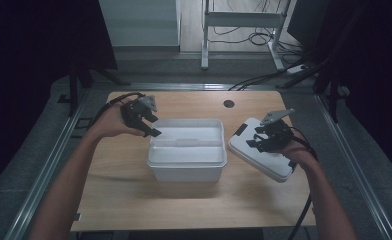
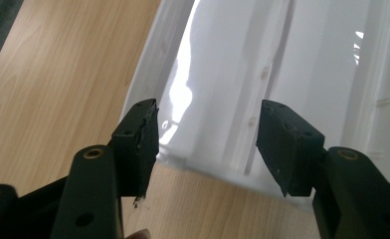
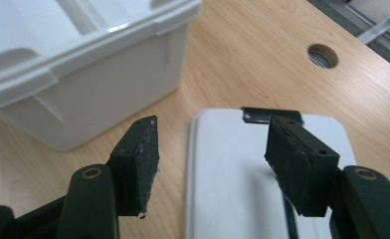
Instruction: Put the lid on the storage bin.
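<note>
- White storage bin sits at the middle of the high view on the wooden tabletop, open at the top, with a ridge running across its inside.
- Its white lid lies at the right of the high view, just beside the bin and apart from it, tilted so that its near end hangs toward the lower right.
- A black clip shows on the lid's far edge in the right gripper view, at the centre of that frame.
- The left tool hovers at the bin's upper left corner in the high view, held in the person's left hand.
- In the left gripper view the left tool has its jaws spread apart with the bin's rim and glossy inner wall between and beyond them; the pads press on nothing.
- The right tool rests over the lid at the right of the high view, carried by the right hand.
- In the right gripper view the right tool stands with its jaws wide; the lid's left edge runs between them, and neither pad clamps it.
- A round cable hole lies in the tabletop above the bin in the high view, and at the upper right of the right gripper view.
- Cables trail across the floor at the top of the high view.
</note>
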Demonstrator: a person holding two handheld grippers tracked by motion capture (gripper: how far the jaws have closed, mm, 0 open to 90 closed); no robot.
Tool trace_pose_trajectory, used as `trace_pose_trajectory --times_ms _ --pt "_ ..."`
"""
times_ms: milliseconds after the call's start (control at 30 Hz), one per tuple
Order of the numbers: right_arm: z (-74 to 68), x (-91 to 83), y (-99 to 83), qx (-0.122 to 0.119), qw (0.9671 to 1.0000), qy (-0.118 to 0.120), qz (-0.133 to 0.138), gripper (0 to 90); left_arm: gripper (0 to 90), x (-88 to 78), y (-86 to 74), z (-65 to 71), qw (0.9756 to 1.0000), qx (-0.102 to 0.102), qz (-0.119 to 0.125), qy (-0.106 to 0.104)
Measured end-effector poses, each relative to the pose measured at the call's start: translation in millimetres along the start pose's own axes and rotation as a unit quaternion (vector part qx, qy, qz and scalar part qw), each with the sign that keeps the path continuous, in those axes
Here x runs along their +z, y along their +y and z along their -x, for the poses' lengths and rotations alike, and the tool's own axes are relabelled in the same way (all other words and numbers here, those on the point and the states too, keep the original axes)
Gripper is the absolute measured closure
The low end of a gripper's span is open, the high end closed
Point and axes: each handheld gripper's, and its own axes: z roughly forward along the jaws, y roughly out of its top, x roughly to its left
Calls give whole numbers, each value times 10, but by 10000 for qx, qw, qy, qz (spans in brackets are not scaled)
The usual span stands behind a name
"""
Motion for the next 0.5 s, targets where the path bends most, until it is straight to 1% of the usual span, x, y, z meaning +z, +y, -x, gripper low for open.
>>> trace_pose_trajectory --times_ms 33,67,100,133,167,200,267,367,467,500 --pt "19 3 -1 -4 10000 -19 -26 376 420 0 0 0 10000 0 0 0" --pt "51 11 -7 27 10000 -53 -70 379 420 -29 -83 -15 10000 -82 18 11" --pt "51 11 -7 27 10000 -53 -70 379 420 -29 -83 -15 10000 -82 18 11" --pt "68 18 -11 46 9999 -58 -93 378 420 -45 -135 -23 9999 -122 34 40" --pt "100 38 -22 41 9998 -87 -176 376 420 -57 -167 -30 9999 -128 11 53" --pt "116 52 -29 57 9997 -107 -230 376 420 -61 -201 -29 9998 -187 43 64" --pt "151 73 -48 68 9994 -136 -326 376 421 -77 -267 -33 9996 -243 66 97" --pt "199 106 -82 118 9990 -174 -407 385 421 -85 -367 -34 9993 -315 94 154" --pt "268 169 -131 143 9979 -226 -598 396 422 -83 -470 -28 9990 -383 116 186" --pt "309 212 -162 163 9968 -279 -738 404 422 -81 -505 -26 9989 -411 128 189"
